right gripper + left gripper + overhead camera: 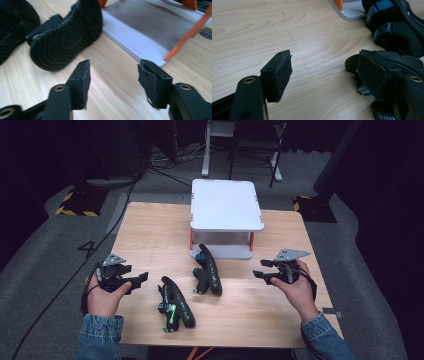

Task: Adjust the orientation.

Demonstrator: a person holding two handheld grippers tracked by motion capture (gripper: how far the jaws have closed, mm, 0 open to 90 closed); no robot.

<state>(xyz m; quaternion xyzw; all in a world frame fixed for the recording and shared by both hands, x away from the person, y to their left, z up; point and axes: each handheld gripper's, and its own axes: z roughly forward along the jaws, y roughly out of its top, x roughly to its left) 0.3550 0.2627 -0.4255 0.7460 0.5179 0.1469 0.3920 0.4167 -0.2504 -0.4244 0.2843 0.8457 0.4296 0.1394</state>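
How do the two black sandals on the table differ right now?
The sandal with green trim lies nearer the person, close to the left gripper; the sandal with blue trim lies farther back, its end against the white shelf. The green-trimmed one sits left of the blue-trimmed one. Both are black, tipped on their sides, and ungripped.

matt black sandals on pale wood, white shelf behind

table pale wood grain, smooth satin. sandals in front of the shelf: matt black rubbery treaded soles, fabric straps. shelf smooth white boards, glossy orange posts. gripper pads rough matt black foam, frayed at the edges.
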